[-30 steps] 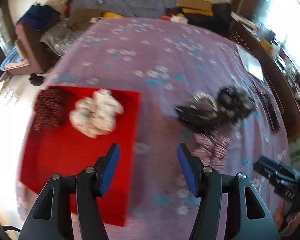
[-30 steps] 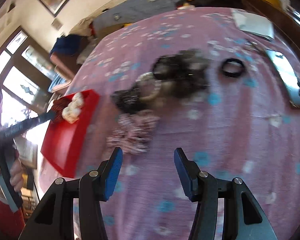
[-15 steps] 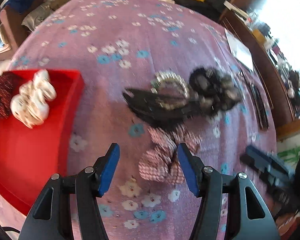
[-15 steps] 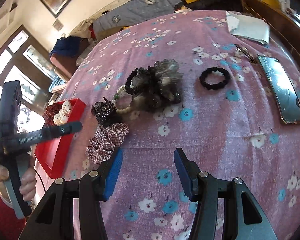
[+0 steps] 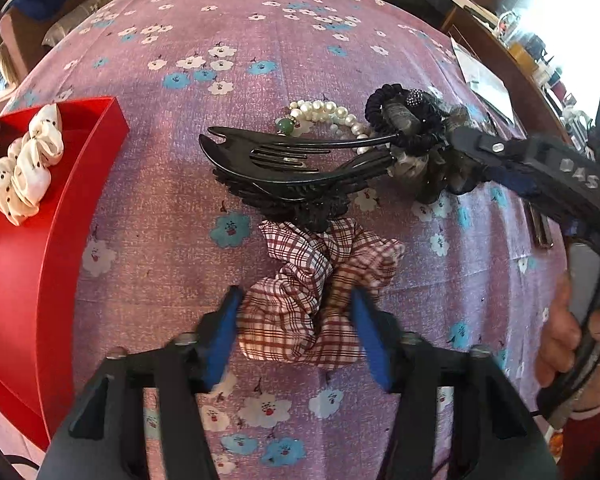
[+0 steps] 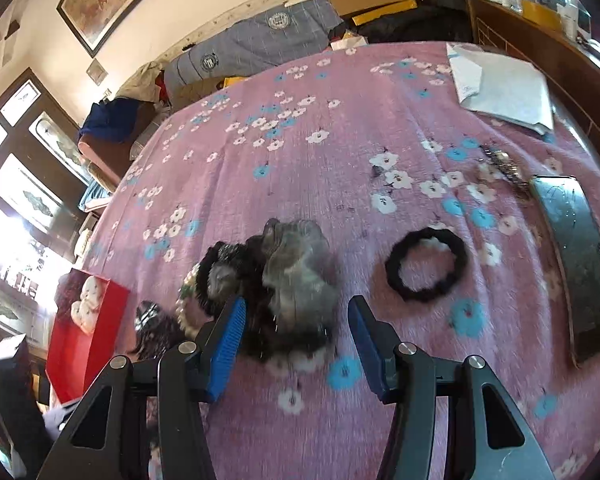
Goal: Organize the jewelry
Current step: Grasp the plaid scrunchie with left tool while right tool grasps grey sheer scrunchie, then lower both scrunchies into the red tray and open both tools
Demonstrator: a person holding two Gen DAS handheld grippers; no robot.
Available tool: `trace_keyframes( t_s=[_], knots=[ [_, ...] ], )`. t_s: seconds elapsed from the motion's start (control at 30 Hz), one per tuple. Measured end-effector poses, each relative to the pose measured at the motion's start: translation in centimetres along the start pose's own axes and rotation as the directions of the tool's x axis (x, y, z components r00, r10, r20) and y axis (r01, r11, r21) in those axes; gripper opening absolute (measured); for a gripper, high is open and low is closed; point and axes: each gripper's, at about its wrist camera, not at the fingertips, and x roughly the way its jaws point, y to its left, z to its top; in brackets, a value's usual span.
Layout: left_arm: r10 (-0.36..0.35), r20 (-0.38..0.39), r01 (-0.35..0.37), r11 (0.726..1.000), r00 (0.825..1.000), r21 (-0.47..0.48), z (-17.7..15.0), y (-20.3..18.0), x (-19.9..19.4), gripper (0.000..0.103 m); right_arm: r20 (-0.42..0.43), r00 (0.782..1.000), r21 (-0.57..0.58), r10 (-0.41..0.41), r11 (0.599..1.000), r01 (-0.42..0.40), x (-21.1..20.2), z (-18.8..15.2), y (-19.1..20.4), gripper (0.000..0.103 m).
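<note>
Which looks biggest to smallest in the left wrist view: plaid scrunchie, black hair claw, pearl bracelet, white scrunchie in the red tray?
1. black hair claw
2. plaid scrunchie, close behind; it sits nearest the camera, between the open left gripper's fingers, so unsure
3. white scrunchie in the red tray
4. pearl bracelet, partly hidden

Left hand-held gripper (image 5: pixel 296 328) low, jaws spread wide, blue pads (image 5: pixel 222 330) either side of fabric, not clamped. Right hand-held gripper (image 6: pixel 296 344) also spread apart, nothing gripped. Person's hand (image 5: pixel 572 344) wraps right handle.
</note>
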Motion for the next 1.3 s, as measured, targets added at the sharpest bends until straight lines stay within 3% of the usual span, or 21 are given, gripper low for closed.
trace_keyframes(
  t_s=[0.03,0.07,0.17,0.23,0.33,0.5,0.63,0.73,0.87,1.1,1.3],
  knots=[
    [-0.004,-0.006,0.004,1.0,1.0,0.0,0.0,-0.1,0.0,0.028,-0.006,1.0,-0.002,-0.001,1.0,0.001,0.3,0.0,0.0,0.057],
    [-0.014,-0.013,0.014,1.0,1.0,-0.004,0.0,-0.1,0.1,0.013,-0.012,1.0,-0.005,0.0,1.0,0.0,0.6,-0.1,0.0,0.057],
    [-0.02,-0.009,0.019,1.0,1.0,-0.015,0.0,-0.3,-0.4,0.009,-0.018,1.0,-0.015,0.007,1.0,-0.007,1.1,-0.4,-0.1,0.051],
    [-0.023,-0.003,0.023,1.0,1.0,-0.019,0.0,-0.4,-1.1,0.009,-0.031,0.999,-0.016,0.038,0.999,-0.039,1.4,-0.4,-0.1,0.022],
    [-0.029,0.008,0.029,0.999,1.0,-0.014,-0.1,-0.8,-2.4,0.009,-0.033,0.999,-0.025,0.043,0.999,-0.044,0.9,-0.6,0.1,0.013],
    [-0.061,0.049,0.061,0.998,0.997,0.007,-0.7,-1.7,-5.7,0.009,-0.018,0.999,-0.006,0.043,0.999,-0.043,-2.0,-1.2,-0.3,0.01],
    [-0.094,0.071,0.092,0.995,0.993,0.03,-1.7,-1.7,-8.1,0.009,-0.009,0.989,0.068,0.151,0.986,-0.15,-5.4,-2.0,-1.5,0.01],
    [-0.107,0.084,0.103,0.994,0.991,0.041,-2.3,-1.3,-9.4,0.009,0.041,0.999,-0.043,-0.017,0.999,0.019,-8.4,-2.8,-0.4,0.01],
    [-0.113,0.102,0.111,0.993,0.988,0.027,-2.8,0.3,-10.7,0.009,0.082,0.993,-0.083,-0.085,0.992,0.092,-11.0,-3.7,0.4,0.01],
    [-0.051,0.14,0.061,0.996,0.989,-0.062,-3.2,6.0,-12.8,0.009,0.07,0.997,-0.05,-0.02,0.998,0.024,-11.9,-4.7,2.3,0.01],
    [0.099,0.14,-0.072,0.98,0.985,-0.187,-3.7,13.9,-14.3,0.009,0.026,0.998,-0.112,0.064,0.992,-0.061,-10.3,-5.9,8.3,0.01]
  ],
)
